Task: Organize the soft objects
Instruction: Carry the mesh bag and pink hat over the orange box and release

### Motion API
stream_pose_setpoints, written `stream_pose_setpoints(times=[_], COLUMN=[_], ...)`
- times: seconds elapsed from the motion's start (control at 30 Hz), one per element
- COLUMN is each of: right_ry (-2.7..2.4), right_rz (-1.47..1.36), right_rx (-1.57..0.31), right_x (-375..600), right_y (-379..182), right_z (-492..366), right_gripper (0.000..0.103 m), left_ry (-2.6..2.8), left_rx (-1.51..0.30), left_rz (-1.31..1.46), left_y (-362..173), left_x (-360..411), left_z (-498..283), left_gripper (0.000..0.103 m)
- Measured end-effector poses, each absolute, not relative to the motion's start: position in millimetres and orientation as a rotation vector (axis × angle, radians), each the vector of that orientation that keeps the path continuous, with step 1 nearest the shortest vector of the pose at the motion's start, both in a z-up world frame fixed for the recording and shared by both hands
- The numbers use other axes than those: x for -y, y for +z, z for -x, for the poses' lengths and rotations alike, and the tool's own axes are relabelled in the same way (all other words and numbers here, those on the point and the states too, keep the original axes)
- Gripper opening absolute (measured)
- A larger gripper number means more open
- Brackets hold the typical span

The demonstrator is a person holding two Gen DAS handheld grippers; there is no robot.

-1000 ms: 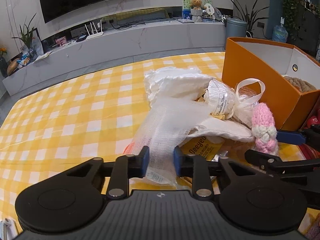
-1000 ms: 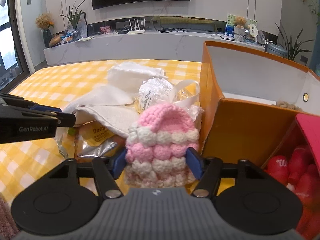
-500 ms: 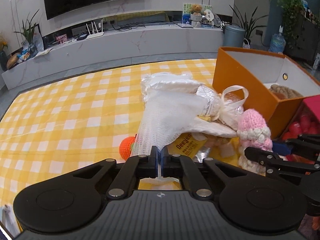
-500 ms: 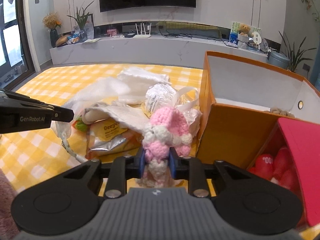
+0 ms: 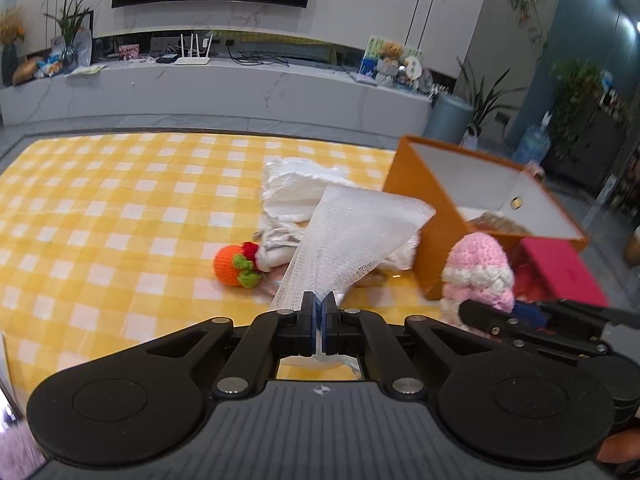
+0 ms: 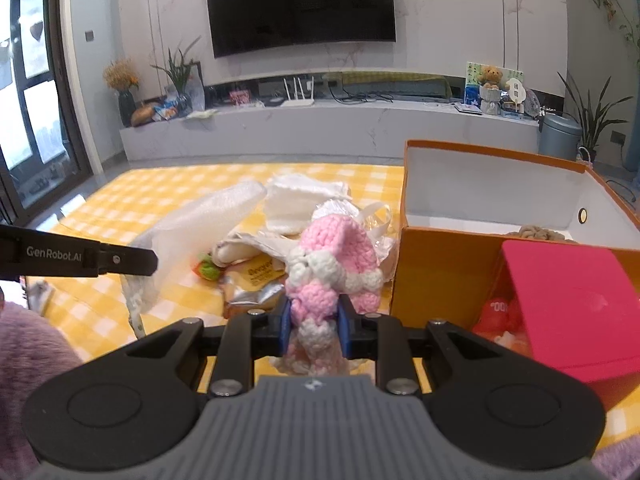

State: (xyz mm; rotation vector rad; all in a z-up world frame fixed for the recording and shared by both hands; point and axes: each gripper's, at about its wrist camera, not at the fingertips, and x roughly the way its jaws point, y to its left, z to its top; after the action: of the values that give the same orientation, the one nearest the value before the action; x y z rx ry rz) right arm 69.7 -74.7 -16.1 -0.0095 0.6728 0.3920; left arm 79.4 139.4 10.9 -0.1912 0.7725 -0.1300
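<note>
My left gripper is shut on a white mesh cloth and holds it lifted above the yellow checked cloth; the cloth also shows in the right wrist view. My right gripper is shut on a pink and white crocheted toy, held up just left of the orange box. The toy also shows in the left wrist view. The orange box is open, with a brown knitted thing inside.
An orange crocheted fruit, folded white cloths, a tied plastic bag and a yellow snack packet lie on the checked tablecloth. A red box with red items stands in front of the orange box.
Both grippers rose, lifting the mesh cloth and the crocheted toy. An orange crocheted fruit is now uncovered where the mesh cloth lay.
</note>
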Motion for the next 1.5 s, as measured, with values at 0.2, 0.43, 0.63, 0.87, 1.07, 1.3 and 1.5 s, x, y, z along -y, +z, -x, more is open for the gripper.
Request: stream_pose_setpoints(times=[0.2,0.43,0.63,0.87,1.07,1.3,1.5], right_ry=[0.42,0.405,0.372,0.344,0.335,0.277,0.23], right_rz=[-0.026,-0.048,-0.004,0.087,0.161,0.17,0.249], right_rx=[-0.627,-0.562,-0.545,-0.582,-0.638,-0.766,-0.91], right_x=[95,132,172,212,241,275,278], right_y=[5,31,50,68,81,81,47], right_z=[-46,-28,-30,-64,-116,-203,-268], right_gripper=[0.022,0.022,0.022,0.022,0.022,0.022,0.023], left_ry=[-0.174,-0.261,-0.351,-0.398,-0.429,-0.488,-0.456], left_rx=[-0.732,-0.685,-0.656,-0.639,-0.67,-0.78,-0.861], left_rz=[0.224,0.199,0.184,0.134,0.098,0.084,-0.004], left_y=[31,53,68,75,72,56,31], left_x=[-125,-86,-52,-18,-1,11,27], left_z=[-64,-61,-79,-117,-161,-226,-267], left_gripper=[0.002,0.002,0.002,0.002,0.002,0.002,0.002])
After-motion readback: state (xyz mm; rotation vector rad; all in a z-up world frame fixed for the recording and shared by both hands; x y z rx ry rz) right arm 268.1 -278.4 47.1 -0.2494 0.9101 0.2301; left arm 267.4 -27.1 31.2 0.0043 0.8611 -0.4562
